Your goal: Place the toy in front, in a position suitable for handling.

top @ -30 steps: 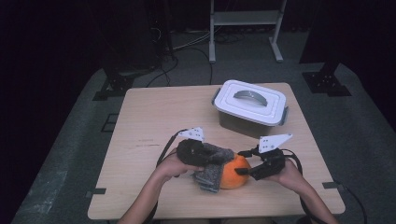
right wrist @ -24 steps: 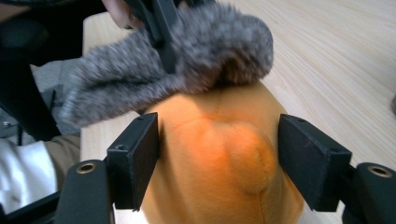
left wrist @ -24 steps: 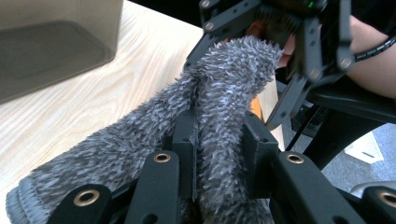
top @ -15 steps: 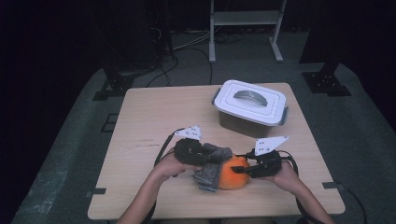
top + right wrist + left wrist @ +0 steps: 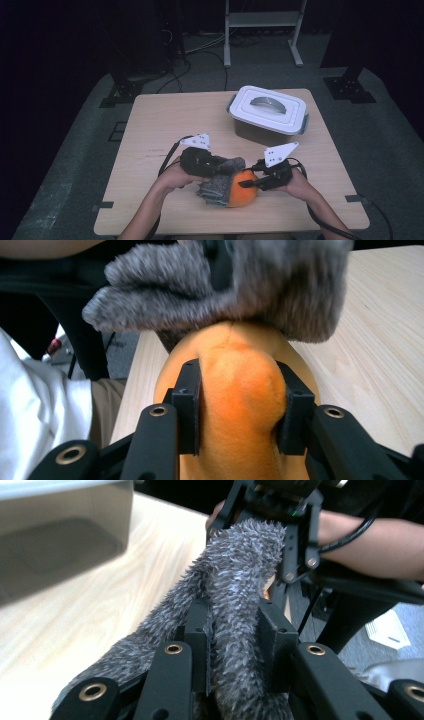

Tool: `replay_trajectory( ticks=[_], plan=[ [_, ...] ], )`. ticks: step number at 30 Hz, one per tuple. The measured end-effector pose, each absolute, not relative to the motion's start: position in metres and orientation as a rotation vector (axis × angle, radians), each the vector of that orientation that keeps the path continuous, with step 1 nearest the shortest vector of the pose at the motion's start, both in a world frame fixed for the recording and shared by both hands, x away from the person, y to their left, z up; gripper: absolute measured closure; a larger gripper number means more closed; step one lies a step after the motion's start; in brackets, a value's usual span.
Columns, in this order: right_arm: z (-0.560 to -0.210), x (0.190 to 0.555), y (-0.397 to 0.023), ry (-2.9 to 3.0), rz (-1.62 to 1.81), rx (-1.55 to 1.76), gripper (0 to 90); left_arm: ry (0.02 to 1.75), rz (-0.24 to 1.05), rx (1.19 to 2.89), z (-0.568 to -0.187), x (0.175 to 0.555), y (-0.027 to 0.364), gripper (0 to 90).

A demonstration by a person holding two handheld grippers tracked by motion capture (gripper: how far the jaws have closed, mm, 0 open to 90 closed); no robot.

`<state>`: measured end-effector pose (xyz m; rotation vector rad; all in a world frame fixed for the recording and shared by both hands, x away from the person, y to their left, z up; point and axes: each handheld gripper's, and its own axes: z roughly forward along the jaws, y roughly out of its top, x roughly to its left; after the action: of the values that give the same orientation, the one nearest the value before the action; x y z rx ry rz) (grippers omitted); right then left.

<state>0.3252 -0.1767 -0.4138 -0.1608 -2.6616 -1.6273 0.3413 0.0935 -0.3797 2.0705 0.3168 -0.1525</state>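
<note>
Two soft things meet near the table's front edge: an orange plush (image 5: 244,188) and a grey fuzzy cloth (image 5: 220,181) that lies over its 9 o'clock side. In the right gripper view the plush bulges between the pads of the right gripper (image 5: 239,405), whose jaws have just been closing and now pinch a fold of its orange skin. The left gripper (image 5: 235,640) is clamped tight on a ridge of the cloth; its jaws bury into the fuzz.

Judging by this, each tool holds its own piece so the two can be pulled apart or the cloth worked over the plush: one hand steadies, the other draws. The grips are set at opposite sides, left gripper at 9 o'clock of the pair, right gripper at 3 o'clock, which gives a clean line of pull across the table.

Outward from there, a white lidded box (image 5: 268,114) stands at about 1 o'clock of the plush, well apart, its handle lying flat on the lid. The table (image 5: 165,120) is bare wood at 10 to 12 o'clock, the widest room for a move. The front edge lies near, at 6 o'clock, so a pull toward the person risks carrying the plush off the table. The right edge at 3 o'clock has moderate room beyond the right hand (image 5: 296,182).
</note>
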Motion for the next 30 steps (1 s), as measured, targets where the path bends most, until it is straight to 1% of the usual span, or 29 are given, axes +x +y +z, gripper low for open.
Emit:
replay_trajectory(
  ticks=[3,8,10,12,13,17,20,22,24,26,28,30],
  plan=[
    [-0.417,0.327,-0.183,-2.686,-1.613,-0.152,60.7,0.338,-0.173,2.066,-0.388,0.342,0.094,70.5],
    [-0.425,0.33,-0.203,-2.665,-1.634,-0.199,58.7,0.362,-0.173,2.087,-0.395,0.342,0.099,70.4],
    [-0.427,0.332,-0.209,-2.651,-1.642,-0.237,55.5,0.371,-0.181,2.083,-0.398,0.342,0.099,70.3],
    [-0.428,0.333,-0.211,-2.628,-1.631,-0.287,49.7,0.366,-0.185,2.081,-0.399,0.341,0.096,70.2],
    [-0.426,0.333,-0.211,-2.626,-1.613,-0.319,46.4,0.369,-0.184,2.078,-0.399,0.34,0.095,70.2],
    [-0.417,0.327,-0.208,-2.652,-1.573,-0.413,38.0,0.361,-0.193,2.071,-0.399,0.34,0.091,70.1],
    [-0.409,0.32,-0.207,-2.645,-1.617,-0.455,35.9,0.351,-0.204,2.067,-0.398,0.337,0.087,69.7],
    [-0.406,0.316,-0.204,-2.652,-1.608,-0.46,35.2,0.334,-0.203,2.068,-0.397,0.335,0.083,69.8],
    [-0.407,0.312,-0.198,-2.701,-1.564,-0.433,32.3,0.327,-0.207,2.072,-0.396,0.333,0.081,69.7],
    [-0.415,0.311,-0.194,-2.732,-1.529,-0.412,32.6,0.321,-0.197,2.083,-0.396,0.333,0.082,69.7],
    [-0.42,0.313,-0.195,-2.684,-1.546,-0.433,35.0,0.326,-0.194,2.081,-0.394,0.333,0.085,69.7],
    [-0.422,0.314,-0.198,-2.669,-1.545,-0.422,40.8,0.337,-0.175,2.092,-0.394,0.335,0.087,69.7]
  ],
)
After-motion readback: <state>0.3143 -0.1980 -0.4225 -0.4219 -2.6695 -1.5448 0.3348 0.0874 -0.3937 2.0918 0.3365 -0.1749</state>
